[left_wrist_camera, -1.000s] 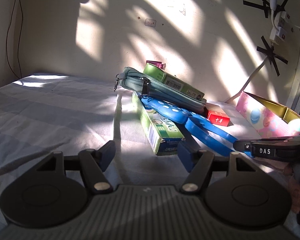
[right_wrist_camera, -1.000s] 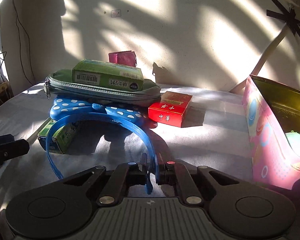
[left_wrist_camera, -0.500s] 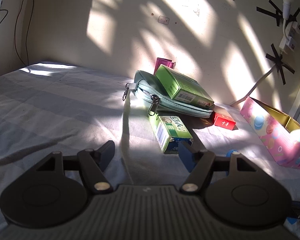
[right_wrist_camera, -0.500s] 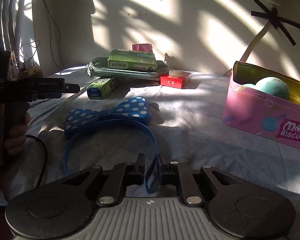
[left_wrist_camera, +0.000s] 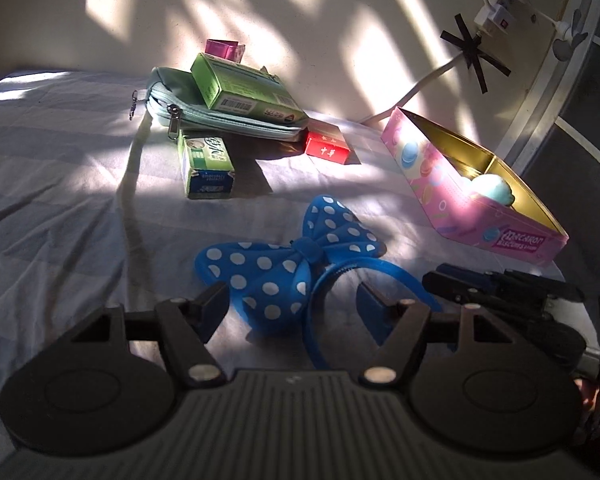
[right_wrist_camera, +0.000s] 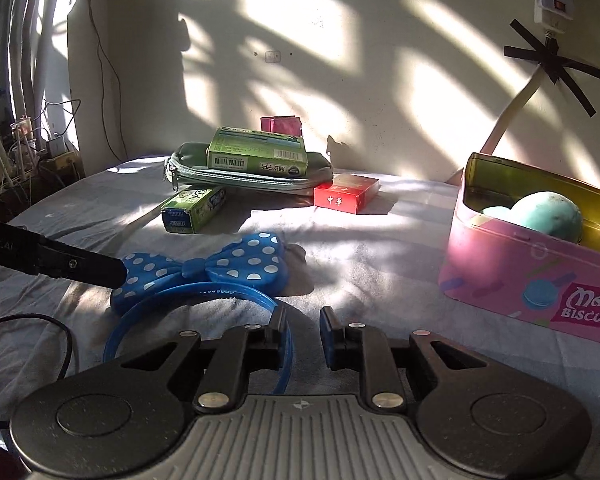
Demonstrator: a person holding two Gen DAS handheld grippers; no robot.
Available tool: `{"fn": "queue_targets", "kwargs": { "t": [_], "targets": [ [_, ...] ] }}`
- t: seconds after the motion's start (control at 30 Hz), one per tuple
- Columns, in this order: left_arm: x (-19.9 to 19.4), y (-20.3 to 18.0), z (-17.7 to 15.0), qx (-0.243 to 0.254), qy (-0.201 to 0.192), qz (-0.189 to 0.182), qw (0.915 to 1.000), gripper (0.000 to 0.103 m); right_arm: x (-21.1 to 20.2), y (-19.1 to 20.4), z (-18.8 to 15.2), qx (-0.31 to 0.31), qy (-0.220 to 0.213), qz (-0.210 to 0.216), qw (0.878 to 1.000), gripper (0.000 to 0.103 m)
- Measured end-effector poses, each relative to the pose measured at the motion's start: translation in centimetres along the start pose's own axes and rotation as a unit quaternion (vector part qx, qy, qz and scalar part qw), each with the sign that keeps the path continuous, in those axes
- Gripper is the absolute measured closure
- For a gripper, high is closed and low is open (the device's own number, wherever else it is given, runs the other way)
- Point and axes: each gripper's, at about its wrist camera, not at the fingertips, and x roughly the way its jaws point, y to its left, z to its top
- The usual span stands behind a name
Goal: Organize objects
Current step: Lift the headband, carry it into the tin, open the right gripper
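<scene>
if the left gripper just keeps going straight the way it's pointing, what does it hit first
Most likely the blue polka-dot bow headband, which lies on the sheet right in front of the open left gripper. Depth is hard to judge, but nothing else sits nearer.

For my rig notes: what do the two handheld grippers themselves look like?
Both are black plastic with a ribbed grey base, round side discs and silver pivot screws. The left gripper and right gripper carry blue finger pads. White lettering marks the left one's side.
</scene>
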Motion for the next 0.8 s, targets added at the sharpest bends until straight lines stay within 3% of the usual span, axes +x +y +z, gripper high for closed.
{"fn": "queue_targets", "kwargs": {
  "t": [0.17, 0.27, 0.3, 0.37, 0.4, 0.47, 0.53, 0.67, 0.8],
  "targets": [
    [2.8, -2.3, -1.2, 0.050, 0.053, 0.043, 0.9964, 0.033, 0.6, -0.1, -0.3, -0.019, 0.014, 0.003, 1.000, 0.087],
    [3.1, -2.6, -1.4, 0.072, 0.040, 0.064, 0.9946, 0.043, 0.9, 0.2, -1.2, -0.026, 0.019, 0.015, 0.999, 0.092],
    [3.2, -2.6, -1.4, 0.079, 0.035, 0.071, 0.9937, 0.051, 0.9, 0.5, -1.3, -0.032, 0.015, 0.014, 0.999, 0.099],
    [3.4, -2.6, -1.1, 0.082, 0.031, 0.076, 0.9932, 0.066, 0.7, 0.5, -1.2, -0.026, 0.005, 0.015, 1.000, 0.099],
    [3.6, -2.5, -0.8, 0.077, 0.036, 0.063, 0.9944, 0.084, 0.6, 0.3, -1.0, -0.017, -0.003, 0.014, 1.000, 0.100],
    [3.8, -2.5, 0.1, 0.062, 0.044, 0.044, 0.9962, 0.092, 0.1, 0.1, -0.5, -0.014, -0.029, -0.007, 0.999, 0.100],
    [3.5, -3.2, 1.0, 0.074, 0.027, 0.038, 0.9962, 0.092, -0.7, -0.5, 0.4, -0.012, -0.061, -0.023, 0.998, 0.100],
    [2.5, -6.8, 4.2, 0.118, -0.047, 0.028, 0.9915, 0.093, -2.7, -2.2, 2.6, -0.014, -0.130, -0.071, 0.989, 0.100],
    [3.5, -11.4, 8.1, 0.164, -0.108, 0.003, 0.9805, 0.093, -4.2, -5.7, 4.4, -0.006, -0.178, -0.131, 0.975, 0.100]
  ]
}}
